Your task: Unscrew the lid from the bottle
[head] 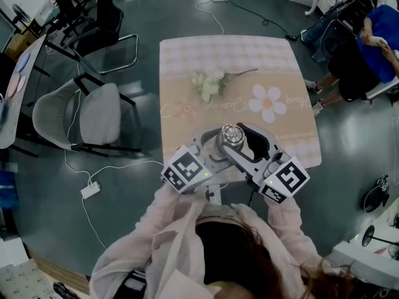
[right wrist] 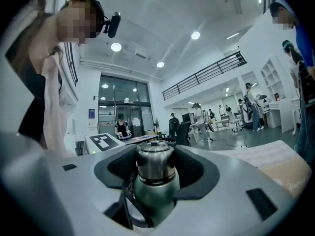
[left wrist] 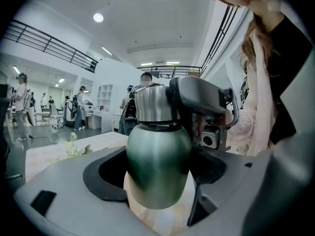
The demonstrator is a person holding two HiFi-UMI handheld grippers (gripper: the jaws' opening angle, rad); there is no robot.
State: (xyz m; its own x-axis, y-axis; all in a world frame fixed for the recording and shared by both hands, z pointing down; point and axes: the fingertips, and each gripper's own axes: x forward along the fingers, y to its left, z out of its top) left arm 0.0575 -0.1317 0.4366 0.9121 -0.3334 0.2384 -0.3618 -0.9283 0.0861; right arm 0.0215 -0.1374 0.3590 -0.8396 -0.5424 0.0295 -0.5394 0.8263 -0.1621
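Observation:
A green metal bottle [left wrist: 158, 161] with a steel lid [left wrist: 155, 103] is held upright over the near edge of the table [head: 187, 55]. My left gripper [left wrist: 158, 177] is shut on the bottle's green body, its dark pads on either side of it. My right gripper [right wrist: 155, 167] comes in level from the opposite side and is shut on the lid [right wrist: 155, 162], with the green body [right wrist: 153, 196] just below its pads. In the head view the lid [head: 232, 134] shows from above between the left gripper [head: 223, 148] and the right gripper [head: 242, 136].
The table wears a beige and checked cloth with a daisy print [head: 268, 101]; a sprig of white flowers [head: 209, 83] lies mid-table. Grey chairs [head: 78, 114] stand to the left, cables and a power strip [head: 90, 190] lie on the floor, and a seated person [head: 368, 42] is at the far right.

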